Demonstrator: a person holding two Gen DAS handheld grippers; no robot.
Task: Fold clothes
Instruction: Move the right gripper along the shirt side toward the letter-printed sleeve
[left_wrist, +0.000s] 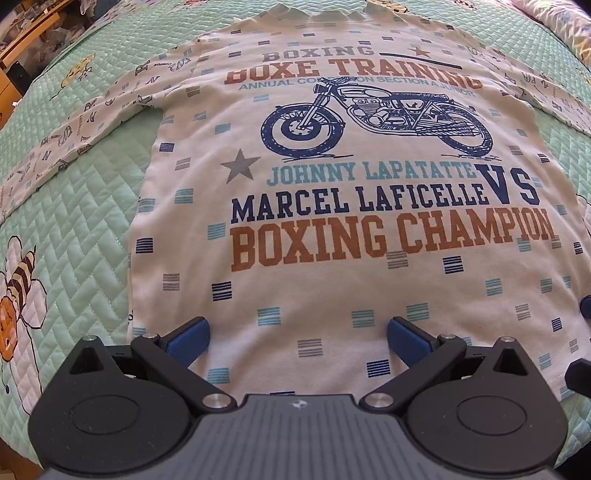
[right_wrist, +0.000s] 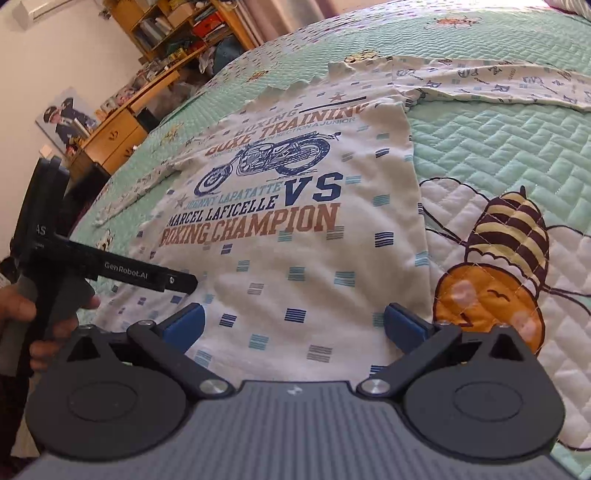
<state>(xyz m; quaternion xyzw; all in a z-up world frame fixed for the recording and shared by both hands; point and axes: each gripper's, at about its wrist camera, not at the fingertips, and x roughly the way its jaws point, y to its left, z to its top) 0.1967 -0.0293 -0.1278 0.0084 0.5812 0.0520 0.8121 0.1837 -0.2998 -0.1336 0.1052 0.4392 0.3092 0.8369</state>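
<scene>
Nearest the cameras, both grippers hover over the bottom hem of the shirt, jaws spread wide and holding nothing. Left gripper (left_wrist: 298, 338): blue pads (left_wrist: 188, 338) apart above the hem's middle. Right gripper (right_wrist: 294, 328): blue pads (right_wrist: 183, 325) apart above the hem's right part, right pad close to the shirt's side edge. In the right wrist view the left gripper (right_wrist: 110, 271) shows side-on at the left, gripped by a hand (right_wrist: 22, 314).

Shirt (left_wrist: 332, 258): white, long-sleeved, laid flat and face up on the bedspread (left_wrist: 85, 206), hem toward the cameras, collar far. Side edges run straight, with few wrinkles. Left sleeve (left_wrist: 74, 133) stretches out diagonally to the left; right sleeve (right_wrist: 498, 86) stretches out to the right, lying flat. Both sleeves carry scattered letters.

Print: small striped blocks in navy, light blue and grey all over; orange "BOXING CHAMPION"; navy "MARCEL LAFICELLE" and "VS"; a grey star; a navy motorbike (left_wrist: 376, 122); orange "BOXE TRAINING" near the collar.

Bedspread: mint green, quilted, with bare cloth on both sides of the shirt. A stitched bee (right_wrist: 506, 258) lies just right of the shirt's side edge.

Beyond the bed's far left edge: wooden shelves and desk (right_wrist: 122, 133), cluttered.
</scene>
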